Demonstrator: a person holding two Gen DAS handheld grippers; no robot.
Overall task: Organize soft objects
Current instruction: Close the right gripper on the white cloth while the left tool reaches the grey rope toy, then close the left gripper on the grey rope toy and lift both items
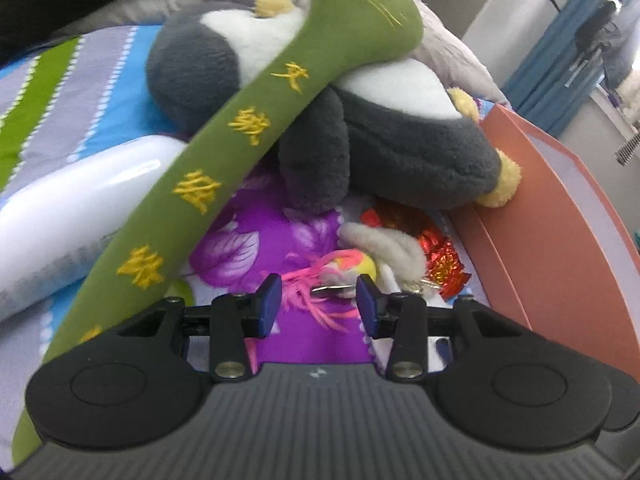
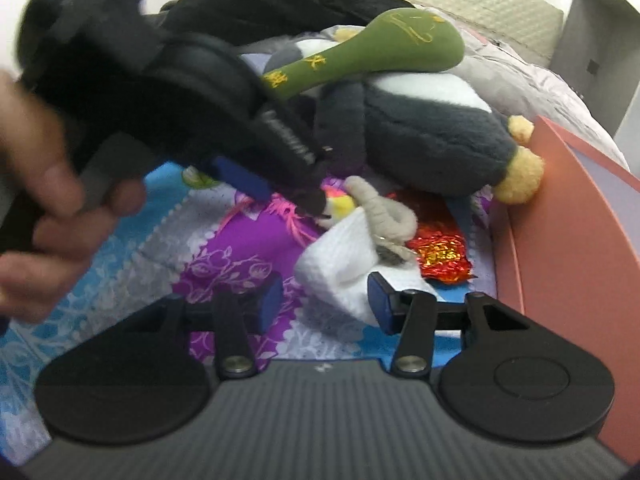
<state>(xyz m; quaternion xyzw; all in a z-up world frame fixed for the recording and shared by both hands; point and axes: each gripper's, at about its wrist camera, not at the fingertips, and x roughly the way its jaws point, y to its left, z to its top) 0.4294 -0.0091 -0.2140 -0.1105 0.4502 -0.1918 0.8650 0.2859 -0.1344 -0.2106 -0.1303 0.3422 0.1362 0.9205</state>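
A long green plush (image 1: 240, 132) with yellow stitched characters lies across a grey and white penguin plush (image 1: 400, 160) on the patterned bedspread (image 1: 248, 240). My left gripper (image 1: 320, 300) stands open just above a small pink feathered toy (image 1: 340, 268) with a metal clip, its pads clear of it. In the right wrist view a hand (image 2: 44, 216) holds that left gripper (image 2: 290, 200) over the same toy (image 2: 340, 204). My right gripper (image 2: 326, 300) is open around a white knitted cloth (image 2: 340, 272); the right pad is near it, the left pad is apart.
An orange-pink box (image 1: 560, 240) bounds the right side. A red foil wrapper (image 1: 440, 260) and a grey woolly piece (image 1: 392, 248) lie near the toy. A white bottle-like object (image 1: 60, 220) is at left. Black clothing (image 2: 280, 0) lies behind the plushes.
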